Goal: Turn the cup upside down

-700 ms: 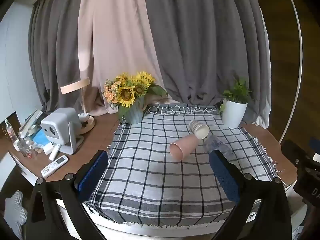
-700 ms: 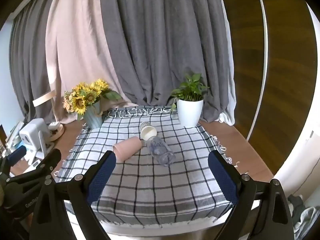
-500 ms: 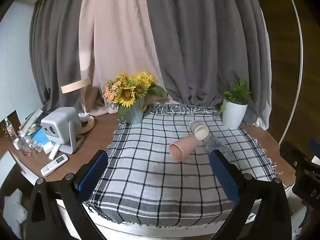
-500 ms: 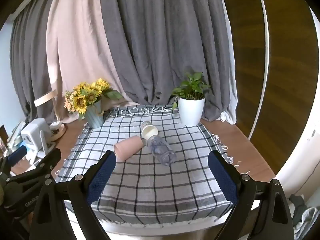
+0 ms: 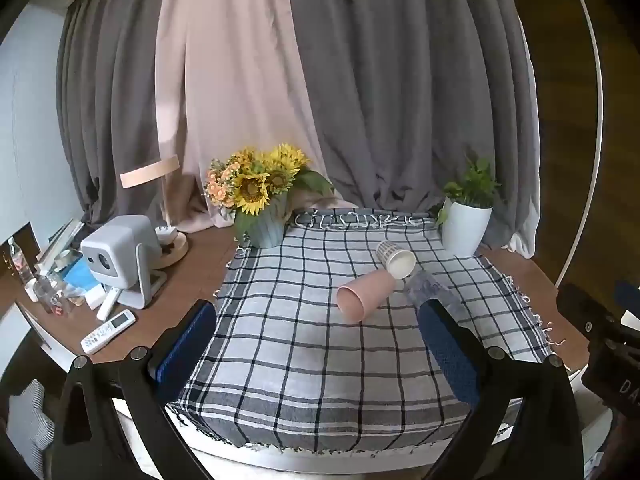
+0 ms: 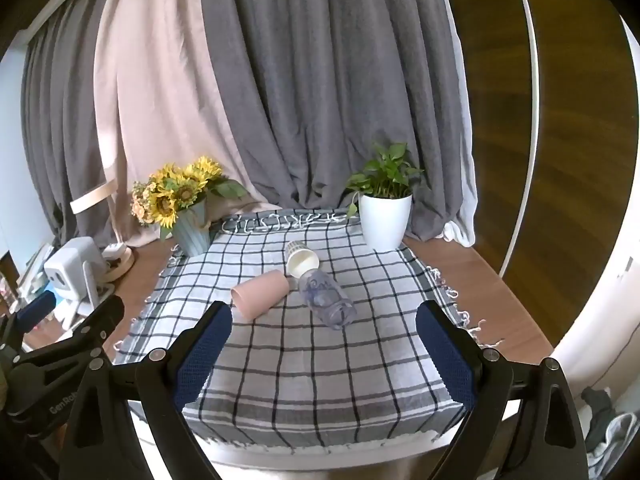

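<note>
Pink cup point(image 6: 260, 295) lies sideways mid-cloth point(image 6: 320, 364) — near half bare, both hand-held grippers spread.

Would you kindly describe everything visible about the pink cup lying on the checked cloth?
The plain pink cup, matte and handleless, looks like plastic. It lies on its side on the checked grey-and-white tablecloth, open mouth toward the cameras' left, apparently empty. Its base sits close to the white patterned paper cup; contact is unclear. Neither gripper touches it.
</note>
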The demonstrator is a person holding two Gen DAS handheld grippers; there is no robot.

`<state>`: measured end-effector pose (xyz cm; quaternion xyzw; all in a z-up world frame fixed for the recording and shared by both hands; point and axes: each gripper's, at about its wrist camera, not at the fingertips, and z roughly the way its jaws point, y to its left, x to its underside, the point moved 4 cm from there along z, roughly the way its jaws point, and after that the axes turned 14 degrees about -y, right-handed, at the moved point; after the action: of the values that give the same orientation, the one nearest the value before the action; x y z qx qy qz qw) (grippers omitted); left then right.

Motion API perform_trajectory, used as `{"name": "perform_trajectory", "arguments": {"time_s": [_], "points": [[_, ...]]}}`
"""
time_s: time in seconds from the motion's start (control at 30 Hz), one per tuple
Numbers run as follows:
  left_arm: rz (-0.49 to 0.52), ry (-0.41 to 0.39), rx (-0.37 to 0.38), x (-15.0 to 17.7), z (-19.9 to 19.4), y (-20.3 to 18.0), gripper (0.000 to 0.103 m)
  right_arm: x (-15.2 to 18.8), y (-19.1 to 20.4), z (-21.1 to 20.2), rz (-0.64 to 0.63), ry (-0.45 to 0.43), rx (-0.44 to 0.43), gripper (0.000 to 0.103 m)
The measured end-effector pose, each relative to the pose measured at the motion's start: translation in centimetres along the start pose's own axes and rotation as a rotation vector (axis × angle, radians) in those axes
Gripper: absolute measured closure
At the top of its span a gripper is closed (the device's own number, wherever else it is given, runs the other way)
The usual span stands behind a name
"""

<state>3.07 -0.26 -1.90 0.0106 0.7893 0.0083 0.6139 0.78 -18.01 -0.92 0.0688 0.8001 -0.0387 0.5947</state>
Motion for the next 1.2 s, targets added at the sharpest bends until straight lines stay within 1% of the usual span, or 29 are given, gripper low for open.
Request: {"name": "perform_trajectory", "arguments": {"time_s": [0.17,0.47,1.2], "points": [[-0.012,0.013,0.000,0.16,0.06,0.31,0.000,-0.26,-0.23,-0.53,0.006,-0.003,0.000,0.009],[-0.008,-0.005,0.009,-0.23,0.11,0.51,0.000,-0.28,-0.39,-0.43,0.002,-0.007,0.008,0.009],[-0.003,-0.008,0.019,-0.25,0.05,0.40,0.000,-0.18,-0.37,-0.40,0.000,-0.007,0.008,0.009]]}}
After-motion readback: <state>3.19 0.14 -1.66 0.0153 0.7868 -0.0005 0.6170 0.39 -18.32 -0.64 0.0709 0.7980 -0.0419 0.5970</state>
